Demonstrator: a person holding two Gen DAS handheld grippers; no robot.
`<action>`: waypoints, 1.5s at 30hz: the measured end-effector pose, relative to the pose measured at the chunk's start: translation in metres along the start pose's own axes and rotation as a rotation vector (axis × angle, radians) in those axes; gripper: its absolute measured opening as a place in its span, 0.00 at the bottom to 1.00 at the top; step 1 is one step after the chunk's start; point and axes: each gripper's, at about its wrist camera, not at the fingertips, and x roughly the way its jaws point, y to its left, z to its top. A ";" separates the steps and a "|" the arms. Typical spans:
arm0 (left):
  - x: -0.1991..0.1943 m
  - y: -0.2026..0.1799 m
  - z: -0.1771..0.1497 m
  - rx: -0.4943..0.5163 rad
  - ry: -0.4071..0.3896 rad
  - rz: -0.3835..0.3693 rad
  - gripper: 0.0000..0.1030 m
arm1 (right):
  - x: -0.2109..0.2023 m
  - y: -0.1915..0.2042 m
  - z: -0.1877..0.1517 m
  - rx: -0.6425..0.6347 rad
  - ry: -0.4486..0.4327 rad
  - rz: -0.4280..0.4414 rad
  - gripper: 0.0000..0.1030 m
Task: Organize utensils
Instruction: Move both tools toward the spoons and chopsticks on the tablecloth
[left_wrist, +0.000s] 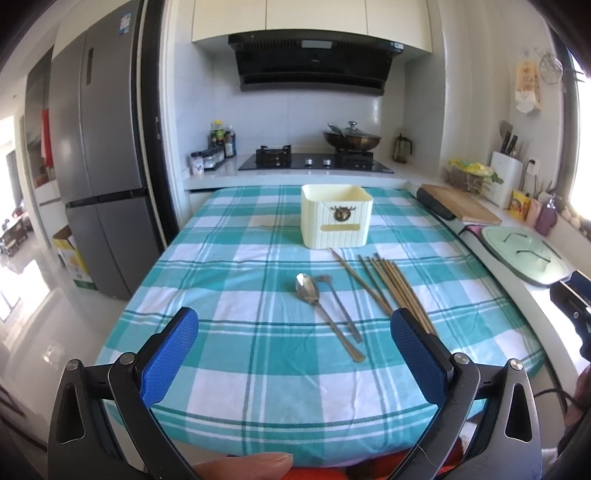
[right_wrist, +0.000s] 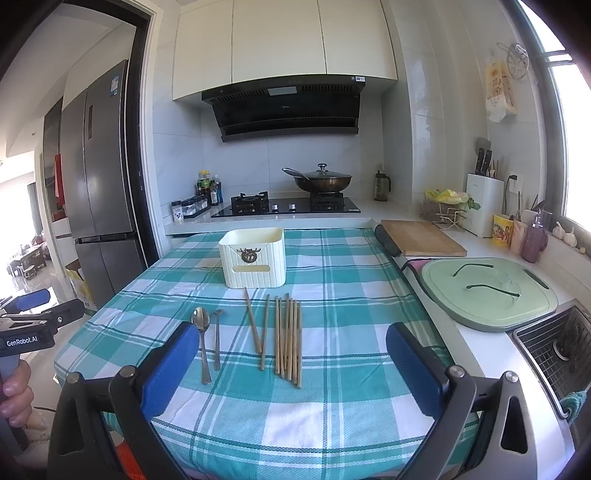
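Note:
A cream utensil box (left_wrist: 335, 216) (right_wrist: 253, 257) stands open-topped at the far middle of the checked tablecloth (left_wrist: 221, 295) (right_wrist: 351, 295). In front of it lie a metal spoon (left_wrist: 308, 288) (right_wrist: 201, 321), a smaller metal spoon (left_wrist: 338, 306) (right_wrist: 217, 339) and several wooden chopsticks (left_wrist: 391, 284) (right_wrist: 288, 339). My left gripper (left_wrist: 294, 330) is open and empty above the near table edge, short of the spoons. My right gripper (right_wrist: 293, 345) is open and empty, hovering near the chopsticks' near ends. The left gripper's body also shows at the left edge of the right wrist view (right_wrist: 29, 325).
A counter runs along the right with a green lid (right_wrist: 487, 291), a wooden cutting board (right_wrist: 421, 238), a knife block (right_wrist: 484, 203) and a sink (right_wrist: 557, 347). Behind the table are the stove (right_wrist: 288, 205) with a wok (right_wrist: 321, 181) and a fridge (right_wrist: 99, 184) at left.

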 end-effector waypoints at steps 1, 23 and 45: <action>0.001 0.000 0.000 0.000 0.001 0.001 1.00 | 0.000 0.000 -0.001 0.000 0.001 -0.001 1.00; 0.126 -0.013 -0.007 0.043 0.167 0.006 1.00 | 0.040 -0.025 -0.008 0.019 0.051 -0.043 1.00; 0.283 -0.027 -0.045 -0.003 0.411 0.136 1.00 | 0.164 -0.071 -0.017 -0.003 0.260 -0.062 1.00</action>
